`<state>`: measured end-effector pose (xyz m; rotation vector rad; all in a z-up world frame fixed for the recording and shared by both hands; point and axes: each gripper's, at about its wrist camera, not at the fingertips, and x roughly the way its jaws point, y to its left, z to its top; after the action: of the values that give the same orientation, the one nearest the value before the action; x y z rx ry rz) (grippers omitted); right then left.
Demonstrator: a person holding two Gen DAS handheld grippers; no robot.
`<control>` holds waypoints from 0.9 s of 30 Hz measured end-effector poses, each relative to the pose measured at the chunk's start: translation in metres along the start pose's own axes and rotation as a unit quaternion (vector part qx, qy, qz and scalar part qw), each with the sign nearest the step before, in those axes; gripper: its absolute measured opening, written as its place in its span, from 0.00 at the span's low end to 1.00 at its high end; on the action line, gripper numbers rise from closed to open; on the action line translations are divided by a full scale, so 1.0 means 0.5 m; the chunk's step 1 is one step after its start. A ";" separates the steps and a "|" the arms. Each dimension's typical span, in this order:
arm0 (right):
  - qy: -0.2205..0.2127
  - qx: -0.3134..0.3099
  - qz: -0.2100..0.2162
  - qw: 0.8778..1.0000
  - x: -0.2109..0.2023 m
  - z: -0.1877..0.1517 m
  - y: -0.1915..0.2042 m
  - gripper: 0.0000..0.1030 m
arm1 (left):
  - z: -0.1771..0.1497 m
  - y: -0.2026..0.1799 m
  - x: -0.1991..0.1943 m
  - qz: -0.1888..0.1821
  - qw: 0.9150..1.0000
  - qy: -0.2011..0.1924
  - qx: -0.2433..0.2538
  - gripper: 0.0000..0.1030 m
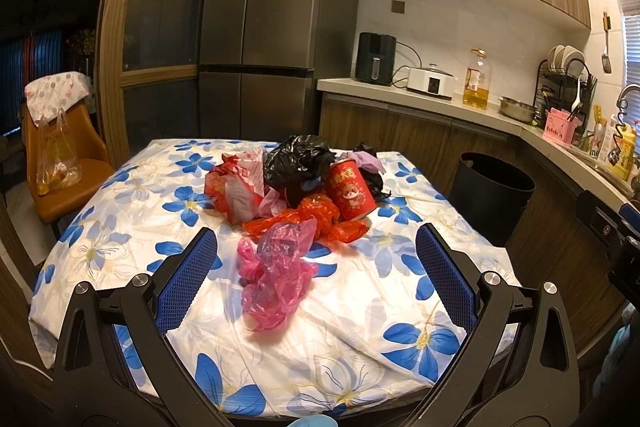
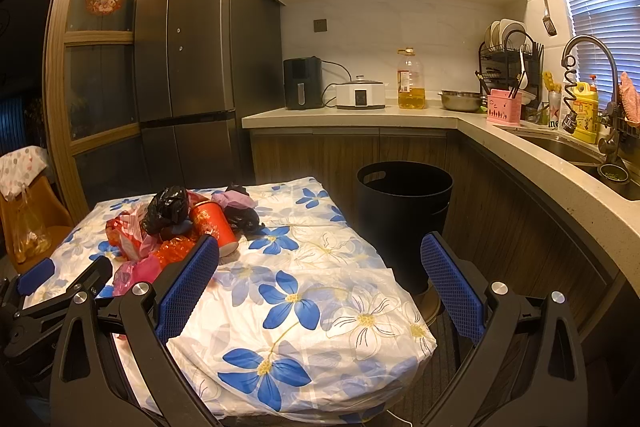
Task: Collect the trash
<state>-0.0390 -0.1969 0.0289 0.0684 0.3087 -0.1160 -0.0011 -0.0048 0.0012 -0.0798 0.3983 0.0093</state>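
Floral cloth on the table (image 1: 360,307) is loose and wrinkled, and that's the main risk: a low scoop could pinch fabric along with the trash and drag the whole pile. Black bin (image 2: 404,211) stands on the floor just off the table's far right corner, well apart from the pile, so anything thin carried across that gap could slip out and land on the floor.

Trash heap sits mid-table: black bag (image 1: 298,159) at the back, red printed can (image 1: 352,191) lying tilted against it (round, likely to roll if the bags under it shift), orange-red wrapper (image 1: 316,219) in front, crumpled pink plastic bag (image 1: 276,267) nearest. Pink film is flimsy – a shallow pinch probably tears or slides off.

Left gripper (image 1: 316,263): jaws spread wide, holding nothing, pads either side of the pink bag but not touching it – lined up for that piece, I'd guess.

Right gripper (image 2: 320,275): also spread wide and empty, hovering over bare cloth at the table's right edge, with the bin beyond.
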 end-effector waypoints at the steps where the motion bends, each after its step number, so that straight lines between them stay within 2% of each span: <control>1: 0.000 0.000 0.000 1.000 0.000 0.000 0.000 0.95 | 0.000 -0.001 0.000 0.000 1.000 0.000 0.000 0.95; 27: -0.003 0.001 0.000 1.000 -0.005 0.007 -0.001 0.95 | 0.011 -0.014 -0.007 -0.003 1.000 -0.002 0.000 0.95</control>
<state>-0.0403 -0.1976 0.0331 0.0695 0.3030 -0.1161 -0.0020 -0.0111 0.0079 -0.0816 0.3949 0.0039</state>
